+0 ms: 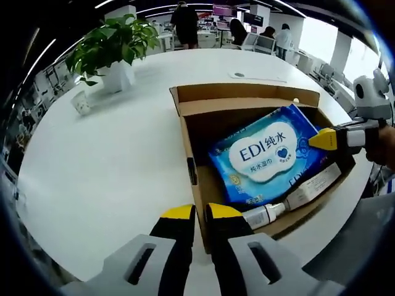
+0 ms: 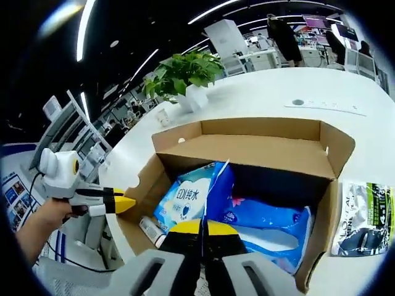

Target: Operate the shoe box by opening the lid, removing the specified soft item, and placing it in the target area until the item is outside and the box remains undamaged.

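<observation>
An open brown shoe box [image 1: 191, 148] [image 2: 333, 203] stands on a white table, its lid flap [image 1: 247, 92] [image 2: 265, 131] folded back. Inside lies a blue EDI wet-wipes pack [image 1: 265, 154] [image 2: 182, 200], tilted up. My right gripper [image 2: 202, 229] [image 1: 322, 140] is shut on the pack's edge, which rises from between its jaws. My left gripper [image 1: 200, 213] [image 2: 126, 202] straddles the box's near side wall, its jaws closed on the cardboard. A white tube [image 1: 265, 213] and a long pale carton [image 1: 311, 185] lie in the box beside the pack.
A potted plant [image 1: 114, 55] [image 2: 185, 80] and a small cup [image 1: 81, 102] stand on the round white table [image 1: 111, 160]. A dark sachet [image 2: 364, 219] lies beside the box. A paper strip [image 1: 259, 77] [image 2: 321, 105] lies behind it. People stand in the background.
</observation>
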`<move>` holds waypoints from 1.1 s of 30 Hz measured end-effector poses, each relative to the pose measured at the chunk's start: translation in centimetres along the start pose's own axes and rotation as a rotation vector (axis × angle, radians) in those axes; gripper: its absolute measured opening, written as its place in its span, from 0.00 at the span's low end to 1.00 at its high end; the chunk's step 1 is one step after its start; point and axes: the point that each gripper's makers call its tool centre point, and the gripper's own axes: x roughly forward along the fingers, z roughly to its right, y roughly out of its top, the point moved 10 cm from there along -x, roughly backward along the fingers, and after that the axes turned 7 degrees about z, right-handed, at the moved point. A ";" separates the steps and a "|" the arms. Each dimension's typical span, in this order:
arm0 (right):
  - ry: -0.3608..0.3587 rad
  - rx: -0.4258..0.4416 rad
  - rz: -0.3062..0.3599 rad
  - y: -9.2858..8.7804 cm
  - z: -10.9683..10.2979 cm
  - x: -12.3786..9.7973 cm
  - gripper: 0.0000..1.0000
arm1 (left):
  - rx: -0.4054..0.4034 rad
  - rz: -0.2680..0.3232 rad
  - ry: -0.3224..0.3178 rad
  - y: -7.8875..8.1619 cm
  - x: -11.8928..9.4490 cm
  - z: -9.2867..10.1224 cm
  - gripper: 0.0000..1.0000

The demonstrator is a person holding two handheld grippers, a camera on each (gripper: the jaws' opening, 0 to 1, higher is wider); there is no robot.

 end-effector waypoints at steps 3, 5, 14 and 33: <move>-0.003 0.013 0.012 0.1 0.3 -0.4 0.00 | 0.027 0.023 -0.018 0.8 -0.3 0.1 0.15; -0.006 0.017 0.017 0.2 0.4 -0.6 0.00 | 0.042 0.043 -0.036 1.4 -0.4 0.4 0.15; -0.021 0.037 0.039 0.2 1.1 -1.8 0.00 | 0.105 0.051 -0.067 2.5 0.2 1.6 0.21; -0.056 0.053 0.051 0.1 3.6 -4.3 0.00 | 0.010 -0.041 -0.260 2.6 3.6 4.6 0.28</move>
